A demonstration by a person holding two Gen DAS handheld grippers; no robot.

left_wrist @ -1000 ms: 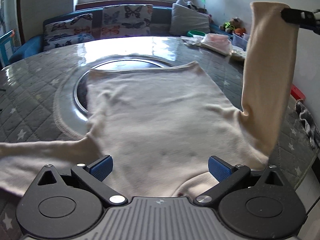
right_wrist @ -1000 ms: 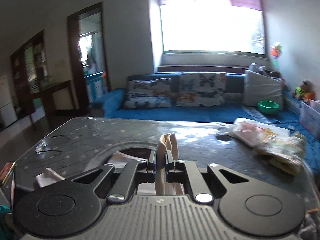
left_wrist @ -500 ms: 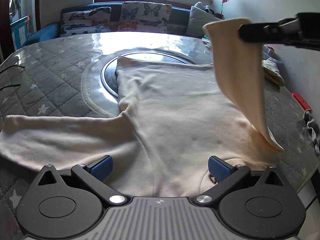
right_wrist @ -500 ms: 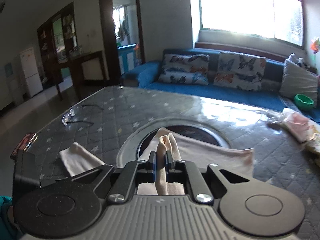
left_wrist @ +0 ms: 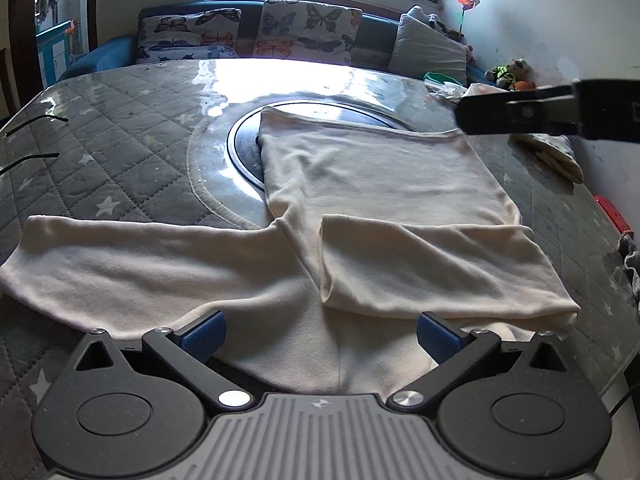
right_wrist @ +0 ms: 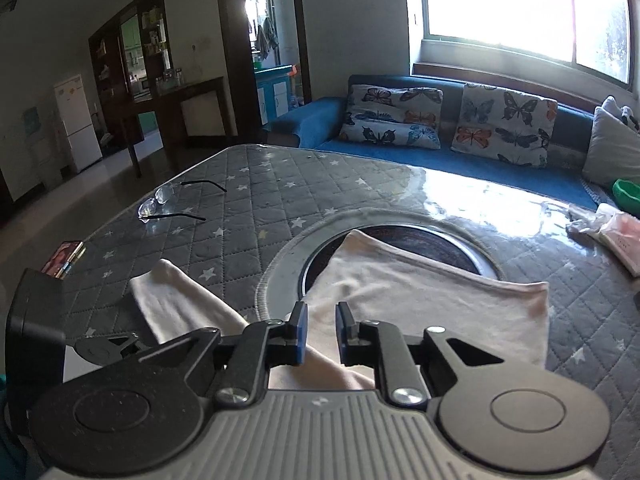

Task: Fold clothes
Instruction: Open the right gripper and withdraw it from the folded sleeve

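A cream long-sleeved shirt (left_wrist: pixel 380 168) lies flat on the quilted grey table (left_wrist: pixel 120 152). Its right sleeve (left_wrist: pixel 432 264) is folded across the chest. Its left sleeve (left_wrist: pixel 132 260) stretches out to the left. My left gripper (left_wrist: pixel 320 334) is open and empty, low over the collar end of the shirt. My right gripper (right_wrist: pixel 321 330) is slightly open with nothing between the pads, hovering above the shirt (right_wrist: pixel 420 300). It shows in the left wrist view as a black bar (left_wrist: pixel 552 112) at the right.
Glasses (right_wrist: pixel 168 204) and a small card pack (right_wrist: pixel 64 258) lie on the table's left side. A bag and cloth bundle (left_wrist: pixel 552 152) sits at the far right. A round inset (left_wrist: pixel 248 148) lies under the shirt's hem. A blue sofa (right_wrist: pixel 440 148) stands behind.
My right gripper carried the right sleeve down across the chest, let it go, opened a little and rose. The sleeve now lies flat.
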